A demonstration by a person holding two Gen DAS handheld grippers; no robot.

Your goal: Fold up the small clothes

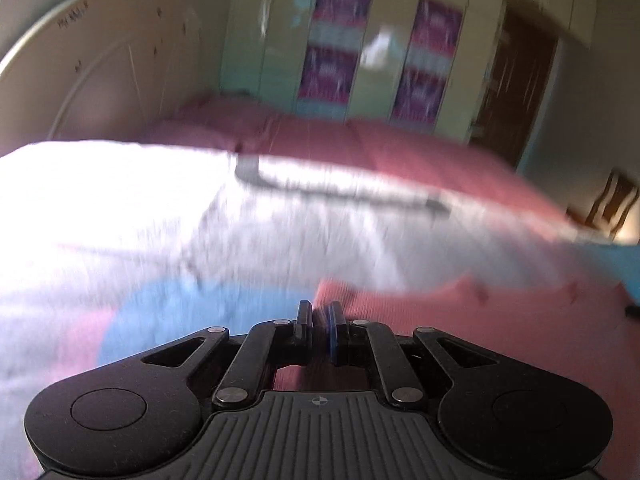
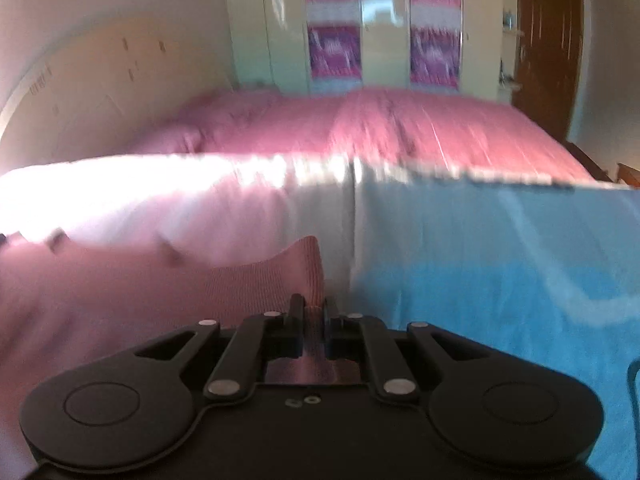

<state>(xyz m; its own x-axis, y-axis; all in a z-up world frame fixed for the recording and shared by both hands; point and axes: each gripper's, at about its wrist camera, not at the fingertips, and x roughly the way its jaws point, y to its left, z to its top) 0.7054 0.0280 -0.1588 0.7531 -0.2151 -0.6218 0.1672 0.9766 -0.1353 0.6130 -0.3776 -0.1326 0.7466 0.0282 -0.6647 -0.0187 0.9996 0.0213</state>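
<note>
The bed [image 2: 460, 136] filled most of both views, covered in a pink bedspread, with a wardrobe [image 2: 384, 20] behind it carrying purple patterned panels. Spread over the near part of the bed lay a cloth in blue, white and pink patches [image 2: 500, 260], washed out by strong light on its left side. On that cloth lay the pink ribbed garment [image 2: 160, 288], flat for the most part, with one corner standing up just ahead of the right gripper [image 2: 314, 312]. That gripper was clenched, and pink fabric showed pinched between its fingers. The left gripper [image 1: 320, 320] was clenched as well, at the garment's edge where it met a blue patch; something reddish sat between its fingers, probably the same garment, though the blur left that uncertain.

The step looked like the start of a fold, both hands gripping one edge of the garment. To do it well, both corners should rise together and only enough to clear the cloth, so the body of the garment stays flat. Carry the edge straight across to the opposite edge, keep the two hands level and the fabric lightly taut between them, and lower before letting go. Uneven pull would skew the fold or drag the cloth beneath
</note>
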